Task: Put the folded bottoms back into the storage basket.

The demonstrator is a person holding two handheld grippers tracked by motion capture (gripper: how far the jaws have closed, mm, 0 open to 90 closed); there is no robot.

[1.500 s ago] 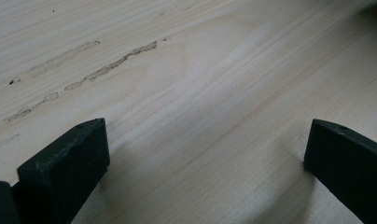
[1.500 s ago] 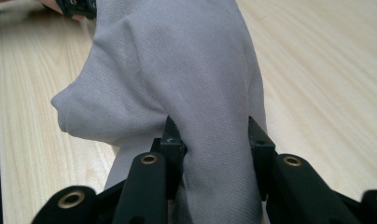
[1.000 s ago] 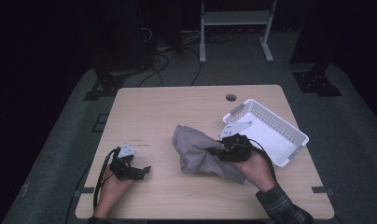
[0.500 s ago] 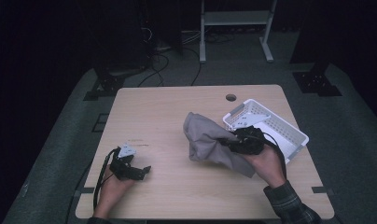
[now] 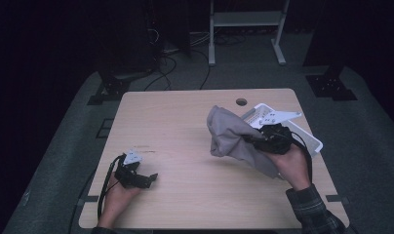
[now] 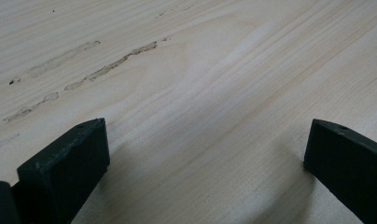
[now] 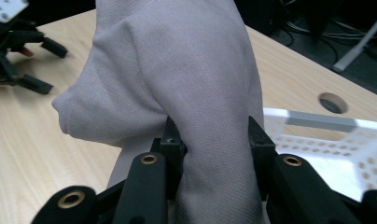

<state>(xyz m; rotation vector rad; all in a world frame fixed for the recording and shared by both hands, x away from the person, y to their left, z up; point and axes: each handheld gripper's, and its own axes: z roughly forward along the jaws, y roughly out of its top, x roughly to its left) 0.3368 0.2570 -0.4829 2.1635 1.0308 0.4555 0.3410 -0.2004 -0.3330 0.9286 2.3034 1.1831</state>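
Right claw (image 5: pixel 256 139) clamped on a grey cloth (image 5: pixel 229 136) — lifted off the tabletop (image 5: pixel 185 122).
Its jaws pinch a thick fold of the cloth (image 7: pixel 186 74), which hangs bunched above the wood just beside the white perforated basket (image 5: pixel 307 136); the left claw (image 5: pixel 148 178) rests low at the tabletop's near left — jaws wide apart, nothing between them, bare wood (image 6: pixel 200 93) under it; the two claws well apart.

Grey cloth (image 5: pixel 234 139), white perforated basket (image 5: pixel 278 119), pale wood-grain table (image 5: pixel 185 126), black claws.
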